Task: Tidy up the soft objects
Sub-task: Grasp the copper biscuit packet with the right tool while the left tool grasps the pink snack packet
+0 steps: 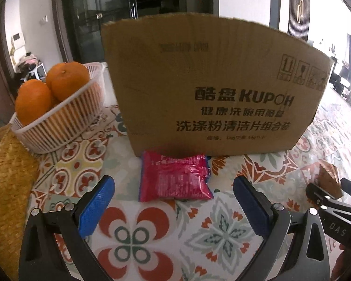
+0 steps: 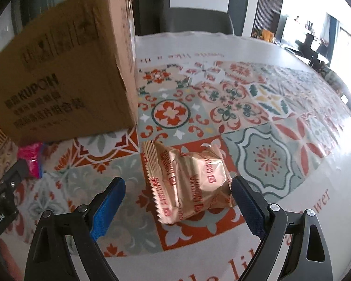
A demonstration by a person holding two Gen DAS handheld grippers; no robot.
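Note:
A pink snack packet (image 1: pixel 175 178) lies flat on the patterned tablecloth, right against the foot of a tall cardboard box (image 1: pixel 210 89). My left gripper (image 1: pixel 173 179) hovers just in front of it, open, blue pads either side of the packet's near end without touching. A gold foil packet (image 2: pixel 191 178) lies to the right of the box (image 2: pixel 65 82). My right gripper (image 2: pixel 178 180) stands open around its near part; the right pad is close to the foil, the left pad well apart. The pink packet (image 2: pixel 30 159) shows at that view's left edge.
A white slatted basket (image 1: pixel 58 126) holding oranges (image 1: pixel 67 79) stands left of the box. A woven mat (image 1: pixel 9 175) lies at the table's left edge. A grey chair (image 2: pixel 199 21) stands behind the far side. The patterned tablecloth (image 2: pixel 269 107) stretches away to the right.

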